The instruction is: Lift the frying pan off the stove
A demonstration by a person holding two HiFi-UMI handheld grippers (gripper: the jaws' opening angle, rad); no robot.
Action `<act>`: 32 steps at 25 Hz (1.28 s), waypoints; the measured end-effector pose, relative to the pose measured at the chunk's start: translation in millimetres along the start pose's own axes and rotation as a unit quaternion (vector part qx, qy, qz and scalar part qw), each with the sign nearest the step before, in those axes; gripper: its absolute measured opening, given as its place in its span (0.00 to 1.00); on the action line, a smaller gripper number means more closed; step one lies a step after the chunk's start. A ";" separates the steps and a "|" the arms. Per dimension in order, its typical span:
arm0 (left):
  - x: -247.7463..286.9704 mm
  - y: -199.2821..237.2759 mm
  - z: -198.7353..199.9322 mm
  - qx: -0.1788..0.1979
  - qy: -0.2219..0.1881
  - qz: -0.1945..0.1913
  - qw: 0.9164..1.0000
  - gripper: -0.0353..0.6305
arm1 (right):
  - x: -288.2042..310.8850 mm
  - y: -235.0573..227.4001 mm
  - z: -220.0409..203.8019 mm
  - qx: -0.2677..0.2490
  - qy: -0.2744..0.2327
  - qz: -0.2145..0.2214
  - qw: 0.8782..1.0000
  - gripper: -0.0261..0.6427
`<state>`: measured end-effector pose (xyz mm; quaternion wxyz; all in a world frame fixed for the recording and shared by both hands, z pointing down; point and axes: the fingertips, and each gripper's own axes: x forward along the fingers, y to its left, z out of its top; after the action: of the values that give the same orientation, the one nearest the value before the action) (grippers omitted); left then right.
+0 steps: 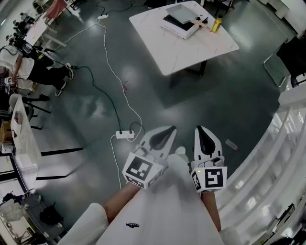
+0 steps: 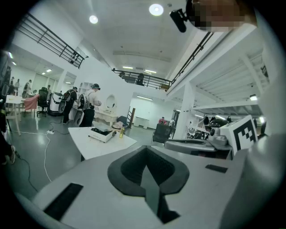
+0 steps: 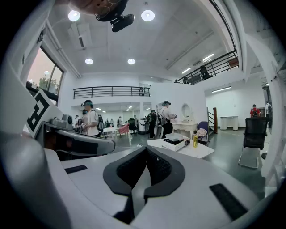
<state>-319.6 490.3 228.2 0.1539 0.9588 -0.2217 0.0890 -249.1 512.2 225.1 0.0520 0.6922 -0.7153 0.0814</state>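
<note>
The frying pan (image 1: pixel 184 13), grey with a wooden handle, sits on a white stove (image 1: pixel 178 26) on a white table (image 1: pixel 191 50) far ahead across the floor. A yellow bottle (image 1: pixel 217 24) stands beside the stove. My left gripper (image 1: pixel 166 131) and right gripper (image 1: pixel 201 130) are held side by side close to my body, both shut and empty, well short of the table. The left gripper view shows its jaws (image 2: pixel 147 170) closed, with the stove (image 2: pixel 102 133) small in the distance. In the right gripper view the jaws (image 3: pixel 144 167) are closed too, and the stove (image 3: pixel 175 141) and bottle (image 3: pixel 195 139) are far off.
A power strip (image 1: pixel 125 135) and long cables (image 1: pixel 111 72) lie on the dark floor between me and the table. A white railing (image 1: pixel 272 158) curves along my right. A chair (image 1: pixel 279 64) stands at the right, and people sit at desks on the far left (image 1: pixel 28 72).
</note>
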 end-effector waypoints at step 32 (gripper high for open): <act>73.4 -43.5 -14.9 -0.033 0.009 0.031 0.999 0.05 | -34.7 -120.6 -39.4 0.023 0.011 -0.007 1.000 0.04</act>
<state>-236.5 503.3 248.6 0.1847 0.9448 -0.2531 0.0954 -128.9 550.2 262.6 0.0444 0.6975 -0.7074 0.1051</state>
